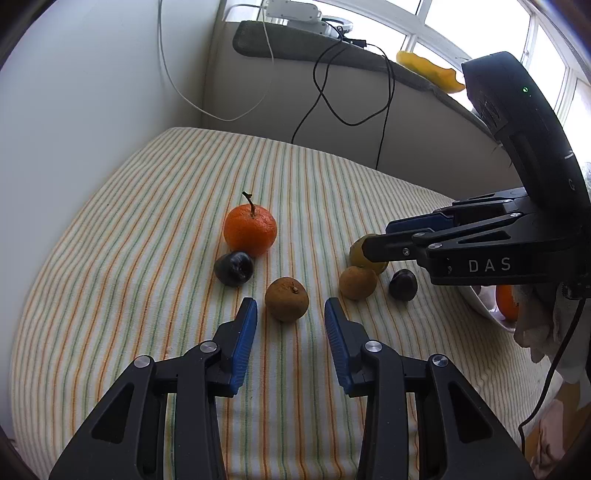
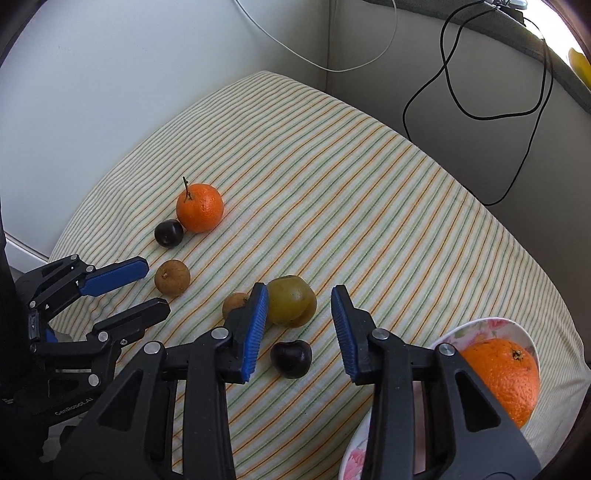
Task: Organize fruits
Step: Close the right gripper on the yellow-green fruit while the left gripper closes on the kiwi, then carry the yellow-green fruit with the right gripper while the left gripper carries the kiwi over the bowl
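Note:
On the striped cloth (image 1: 147,221) lie a stemmed tangerine (image 1: 250,230) (image 2: 200,207), a dark cherry (image 1: 234,268) (image 2: 168,233) beside it, a brown longan (image 1: 286,299) (image 2: 172,277), a second longan (image 1: 358,283) (image 2: 235,303), a yellow-green fruit (image 1: 360,254) (image 2: 290,301) and another dark cherry (image 1: 403,284) (image 2: 291,359). My left gripper (image 1: 291,314) (image 2: 153,286) is open, just short of the first longan. My right gripper (image 2: 299,295) (image 1: 373,243) is open over the yellow-green fruit. A floral bowl (image 2: 476,326) holds a large orange (image 2: 502,376).
White and grey walls close off the cloth's far side, with black cables (image 1: 332,103) and a white cable (image 1: 207,107) hanging down. A ledge holds a power strip (image 1: 291,11) and a yellow object (image 1: 430,70). The bowl's rim (image 1: 480,306) sits at the right.

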A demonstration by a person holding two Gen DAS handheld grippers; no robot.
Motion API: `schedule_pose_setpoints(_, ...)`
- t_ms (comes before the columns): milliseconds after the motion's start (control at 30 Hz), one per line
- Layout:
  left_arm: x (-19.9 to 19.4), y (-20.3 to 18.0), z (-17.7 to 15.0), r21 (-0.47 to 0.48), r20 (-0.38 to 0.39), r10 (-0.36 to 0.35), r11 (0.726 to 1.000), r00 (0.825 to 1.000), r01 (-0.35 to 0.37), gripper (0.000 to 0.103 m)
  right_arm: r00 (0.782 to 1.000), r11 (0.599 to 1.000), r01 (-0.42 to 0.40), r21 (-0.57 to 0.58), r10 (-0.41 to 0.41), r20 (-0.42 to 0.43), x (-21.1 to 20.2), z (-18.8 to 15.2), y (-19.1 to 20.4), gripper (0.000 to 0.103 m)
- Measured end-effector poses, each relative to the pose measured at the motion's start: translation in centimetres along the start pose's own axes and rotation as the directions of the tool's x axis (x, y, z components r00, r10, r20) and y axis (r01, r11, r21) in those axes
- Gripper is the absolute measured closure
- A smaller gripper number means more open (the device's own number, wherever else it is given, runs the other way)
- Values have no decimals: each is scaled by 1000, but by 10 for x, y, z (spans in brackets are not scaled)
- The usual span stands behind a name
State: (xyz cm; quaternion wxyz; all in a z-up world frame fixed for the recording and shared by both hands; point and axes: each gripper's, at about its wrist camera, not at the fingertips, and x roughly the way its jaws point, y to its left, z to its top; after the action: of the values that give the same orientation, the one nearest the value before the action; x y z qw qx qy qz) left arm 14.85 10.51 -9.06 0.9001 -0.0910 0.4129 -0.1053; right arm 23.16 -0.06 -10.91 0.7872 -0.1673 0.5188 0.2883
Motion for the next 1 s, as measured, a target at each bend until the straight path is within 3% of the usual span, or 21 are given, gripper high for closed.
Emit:
schedule_pose_setpoints(233, 10, 2, 9, -5, -17, -4, 1000, 1000, 4, 70, 1000, 1000, -25, -12, 25, -20, 9, 4, 4, 65)
schedule_pose_setpoints(367, 18, 0, 14, 11, -23, 0, 1000, 1000, 0, 79, 999, 999, -37, -11, 36, -20, 14, 4, 3, 67)
schedule_pose_setpoints(400, 18, 0, 14, 14, -24, 2, 1000, 1000, -1, 79, 999, 999, -48, -5, 47, -22, 14, 4, 2, 72)
schedule_pose_setpoints(1000, -2, -4, 3, -3, 11, -25, 1000, 1000, 25, 79, 996, 997, -71, 30, 69, 59, -13, -13, 0, 75)
